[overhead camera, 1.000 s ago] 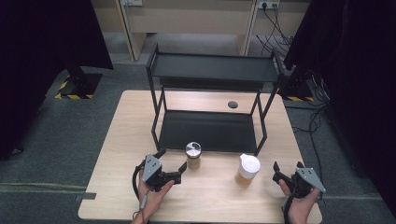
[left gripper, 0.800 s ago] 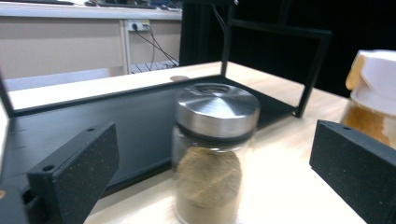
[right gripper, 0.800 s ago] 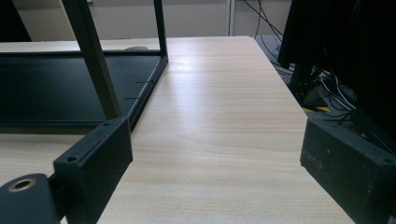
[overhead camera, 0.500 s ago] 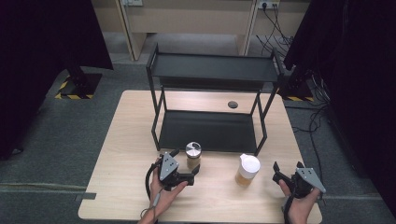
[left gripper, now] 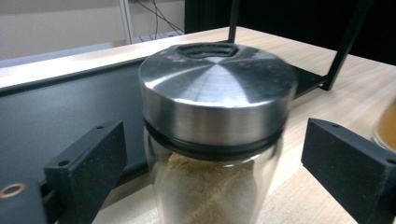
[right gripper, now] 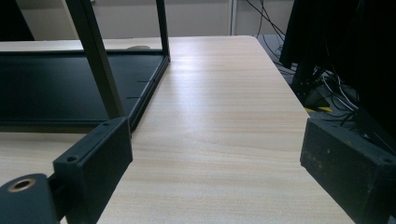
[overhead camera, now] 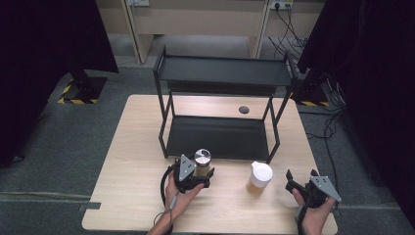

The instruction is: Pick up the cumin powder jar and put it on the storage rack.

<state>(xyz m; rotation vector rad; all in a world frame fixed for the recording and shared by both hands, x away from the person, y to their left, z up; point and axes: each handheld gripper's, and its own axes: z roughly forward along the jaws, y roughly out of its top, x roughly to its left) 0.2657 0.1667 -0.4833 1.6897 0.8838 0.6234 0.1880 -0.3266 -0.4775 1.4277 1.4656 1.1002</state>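
Note:
A glass jar of tan powder with a steel lid (overhead camera: 202, 160) (left gripper: 217, 140) stands on the table just in front of the black rack. My left gripper (overhead camera: 203, 176) (left gripper: 217, 163) has it between its jaws. They have just been closing, but a gap still shows on each side, so the pads do not touch the glass. A white-lidded jar with amber contents (overhead camera: 259, 178) stands to the right, its edge (left gripper: 386, 128) showing in the left gripper view. My right gripper (overhead camera: 292, 182) (right gripper: 215, 158) rests open near the table's front right corner, with bare wood between its jaws.
A black two-tier rack (overhead camera: 222, 73) takes up the middle and back of the wooden table (overhead camera: 137, 147); its lower shelf (right gripper: 60, 88) and a post (right gripper: 95, 56) lie ahead-left of my right gripper. A dark round hole (overhead camera: 243, 109) sits behind the rack. Cables hang beyond the right edge.
My left gripper has slid right along the table up to the steel-lidded jar, which now stands between its jaws. The right gripper and both jars have stayed put.

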